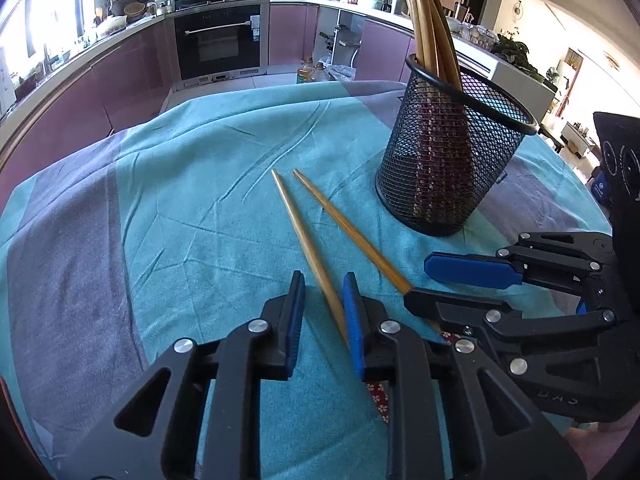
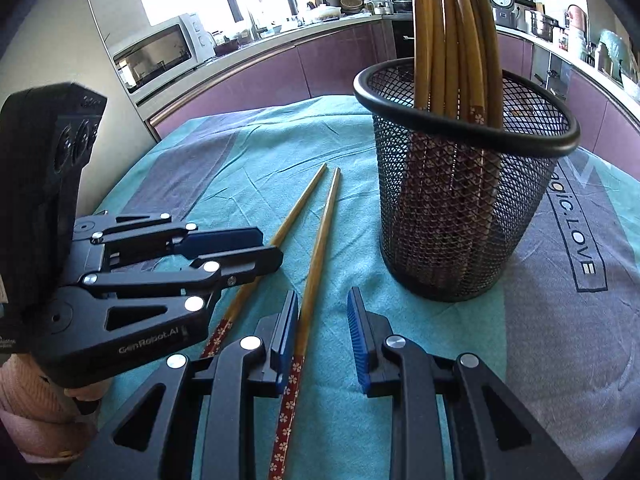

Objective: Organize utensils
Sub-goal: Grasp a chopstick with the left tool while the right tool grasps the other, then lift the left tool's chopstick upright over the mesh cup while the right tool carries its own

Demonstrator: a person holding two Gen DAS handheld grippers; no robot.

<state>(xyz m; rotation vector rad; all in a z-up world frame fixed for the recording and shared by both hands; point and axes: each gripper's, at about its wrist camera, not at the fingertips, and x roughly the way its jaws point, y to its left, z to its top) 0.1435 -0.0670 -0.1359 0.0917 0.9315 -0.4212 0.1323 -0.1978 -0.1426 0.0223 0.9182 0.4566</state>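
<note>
Left view, cloth (image 1: pixel 192 184): teal, we see a kitchen behind.
Left view, left gripper (image 1: pixel 320 312): open around one chopstick (image 1: pixel 308 236).
Left view, right gripper (image 1: pixel 448 280): open at a second chopstick (image 1: pixel 348 228).
Right view, cup (image 2: pixel 460 216): mesh, upright, full of chopsticks.
Right view, both grippers: we see jaws apart, each at one chopstick on the cloth.

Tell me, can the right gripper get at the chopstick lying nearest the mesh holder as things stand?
Probably yes. The right gripper is open and already straddles that chopstick, which lies flat on the cloth beside its left pad. The left gripper sits over the other chopstick, not this one.
</note>
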